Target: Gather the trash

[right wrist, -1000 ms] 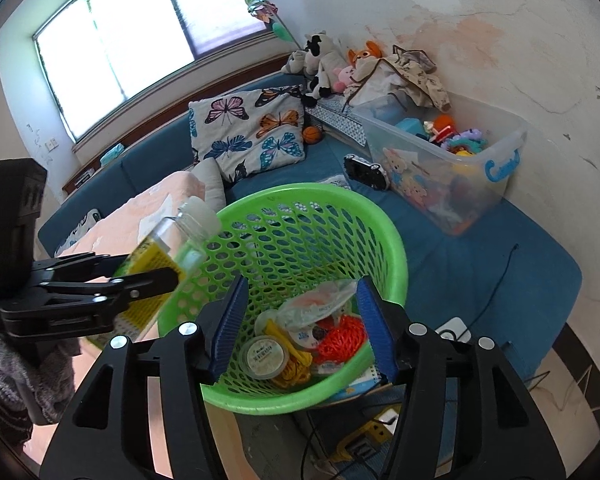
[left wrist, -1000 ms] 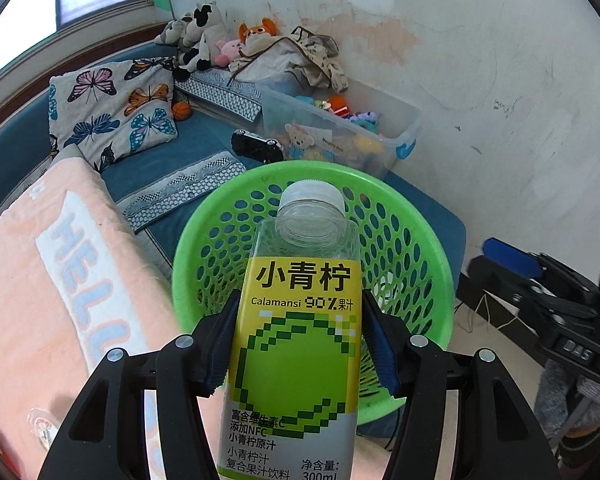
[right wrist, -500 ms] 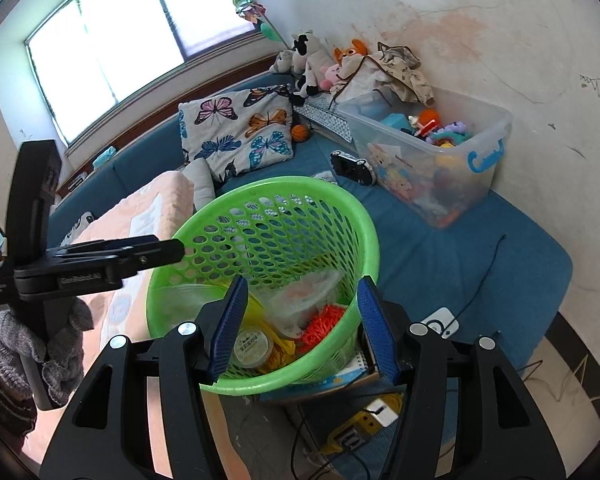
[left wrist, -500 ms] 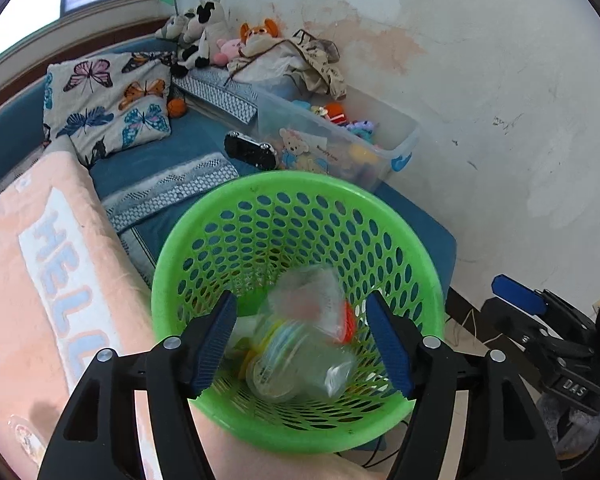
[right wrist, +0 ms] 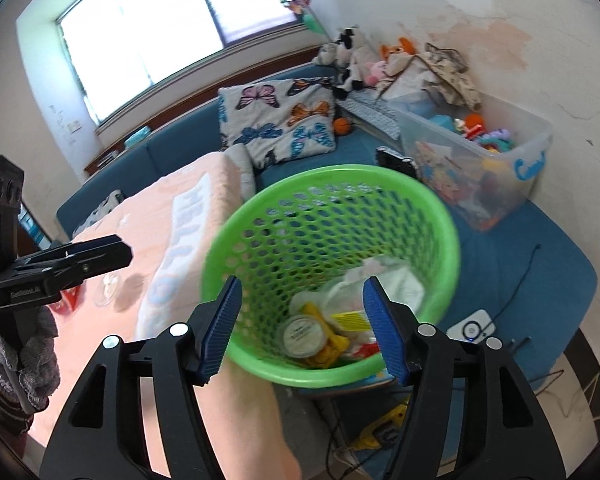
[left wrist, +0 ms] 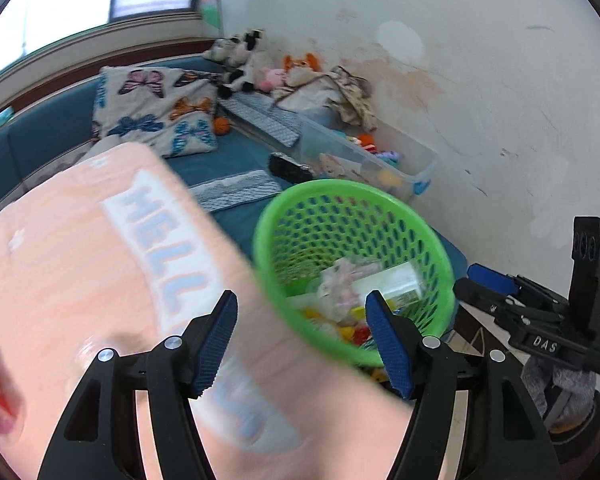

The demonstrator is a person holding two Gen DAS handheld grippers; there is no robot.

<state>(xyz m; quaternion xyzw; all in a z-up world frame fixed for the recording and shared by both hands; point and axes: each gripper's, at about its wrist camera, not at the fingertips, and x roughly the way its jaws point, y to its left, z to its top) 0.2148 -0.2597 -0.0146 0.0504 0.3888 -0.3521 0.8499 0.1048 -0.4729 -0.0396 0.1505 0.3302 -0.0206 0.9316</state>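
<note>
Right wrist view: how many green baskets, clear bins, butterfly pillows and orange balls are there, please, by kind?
basket: 1
bin: 1
pillow: 1
ball: 1
Total: 4

The left gripper (left wrist: 300, 330) hangs with its blue pads wide apart and nothing between them, above a blurred pink blanket (left wrist: 80, 272). Just ahead and to its right stands a green basket (left wrist: 284, 216) — a bottle (left wrist: 392, 282) lies among wrappers inside. Farther right — the other gripper (left wrist: 496, 288).
</note>
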